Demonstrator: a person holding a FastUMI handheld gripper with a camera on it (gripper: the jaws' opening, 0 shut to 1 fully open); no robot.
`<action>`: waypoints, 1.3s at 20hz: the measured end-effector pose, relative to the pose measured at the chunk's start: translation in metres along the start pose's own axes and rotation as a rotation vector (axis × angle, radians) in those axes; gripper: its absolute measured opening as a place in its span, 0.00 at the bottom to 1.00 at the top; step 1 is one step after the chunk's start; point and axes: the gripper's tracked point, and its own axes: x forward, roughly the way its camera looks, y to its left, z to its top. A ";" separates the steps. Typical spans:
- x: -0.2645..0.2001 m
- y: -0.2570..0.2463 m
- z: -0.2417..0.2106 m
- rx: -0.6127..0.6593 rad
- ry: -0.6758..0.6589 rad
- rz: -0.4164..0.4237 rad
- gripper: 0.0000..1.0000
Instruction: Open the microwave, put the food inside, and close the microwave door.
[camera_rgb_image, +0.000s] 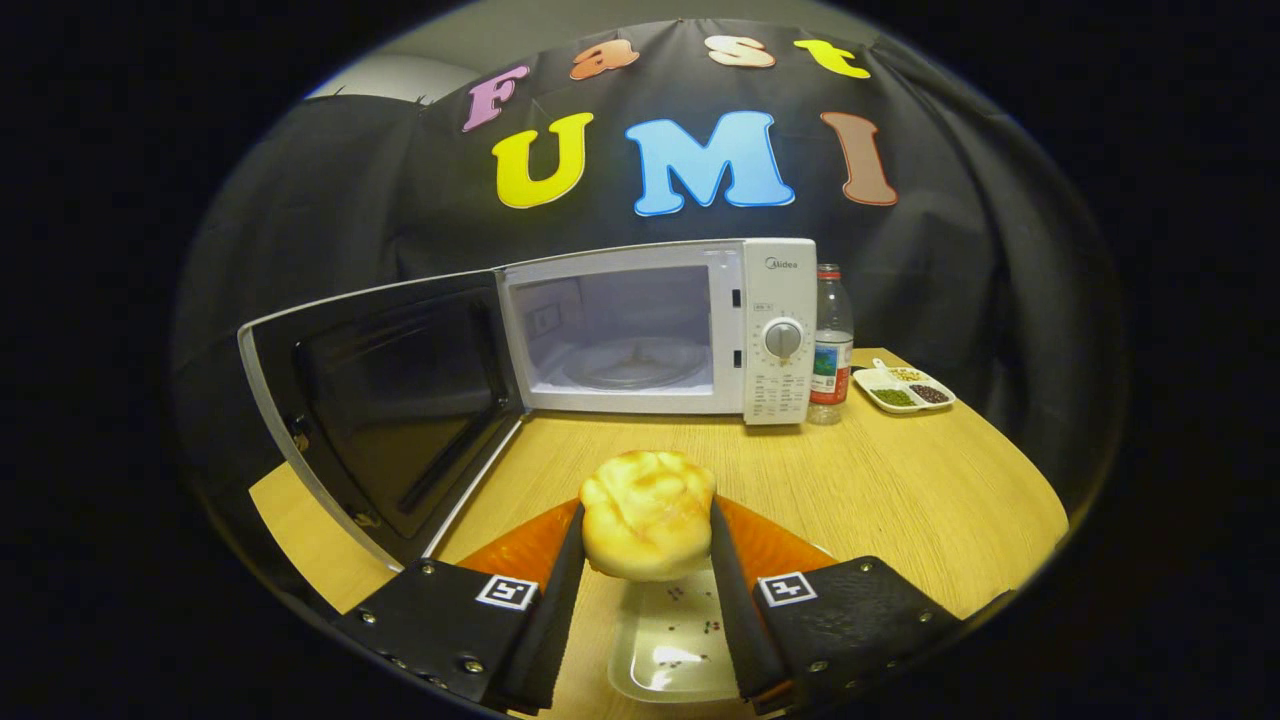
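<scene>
Gripper view: I have the tongs (648, 545) pinching the bun (648, 513) from both sides, lifted above a clear tray (668, 640) on the tabletop (900, 480). Microwave (660, 330) sits at 12 o'clock beyond the bun, its door (385, 400) swung wide at 10 o'clock, turntable (635, 362) bare. Risk as I see it: the bun looks soft (squeezes easily), so it could slip mid-carry, or I clip the cavity's lower lip going in. Bottle (831, 345) and snack dish (903, 388) at 1 o'clock, well clear.

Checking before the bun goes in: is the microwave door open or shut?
Open. The microwave door is swung wide to the side, showing the cavity and glass turntable. The gripper holds the bun between both fingers.
</scene>
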 end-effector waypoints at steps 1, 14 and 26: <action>0.005 0.004 0.006 0.003 -0.003 0.006 0.66; 0.114 0.032 0.070 -0.029 -0.024 0.009 0.66; 0.249 0.045 0.091 0.070 -0.072 -0.059 0.66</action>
